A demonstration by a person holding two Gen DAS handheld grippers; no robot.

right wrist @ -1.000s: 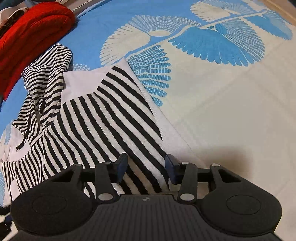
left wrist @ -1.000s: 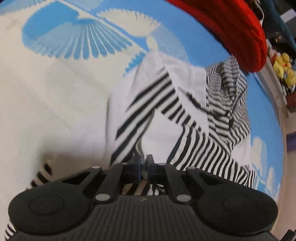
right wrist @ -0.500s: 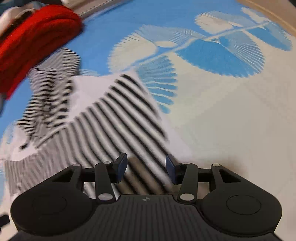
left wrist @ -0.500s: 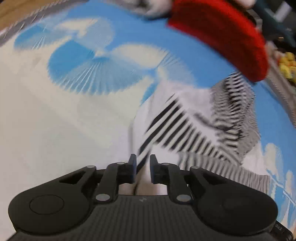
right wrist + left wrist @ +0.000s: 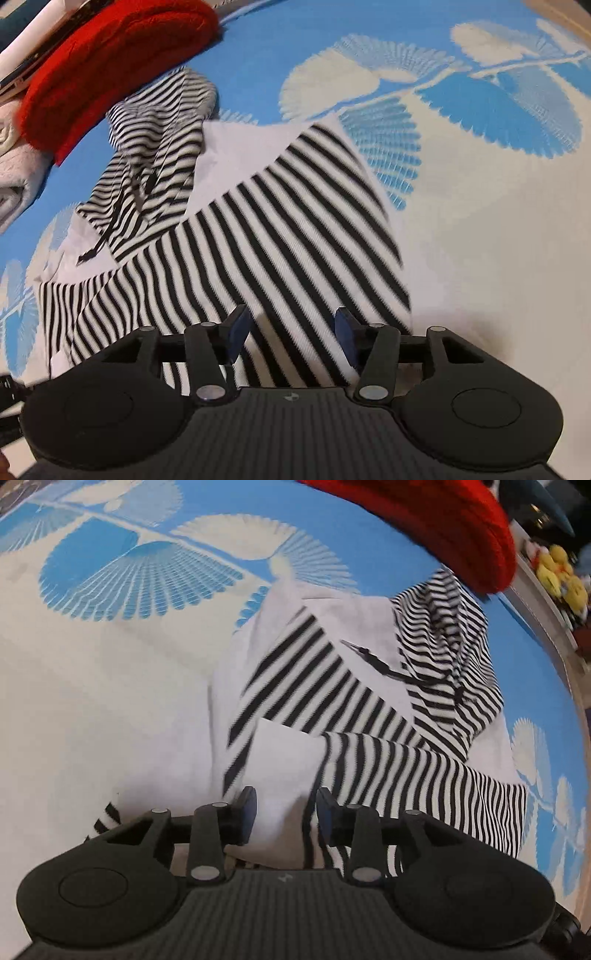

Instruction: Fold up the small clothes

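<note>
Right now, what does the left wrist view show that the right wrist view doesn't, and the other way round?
Only the left wrist view shows the yellow plush toys beyond the bed's edge and the open left gripper over a plain white fold. Only the right wrist view shows the folded white cloth beside the red knit and the open right gripper over black stripes. Both show the striped hoodie with its sleeves folded in, the red knit, and the blue patterned sheet.

A blue and white bedspread (image 5: 110, 664) with a fan-leaf print is covering the surface. Yellow plush toys (image 5: 557, 572) are sitting at the far right. White folded fabric (image 5: 11, 177) is lying at the far left.
</note>
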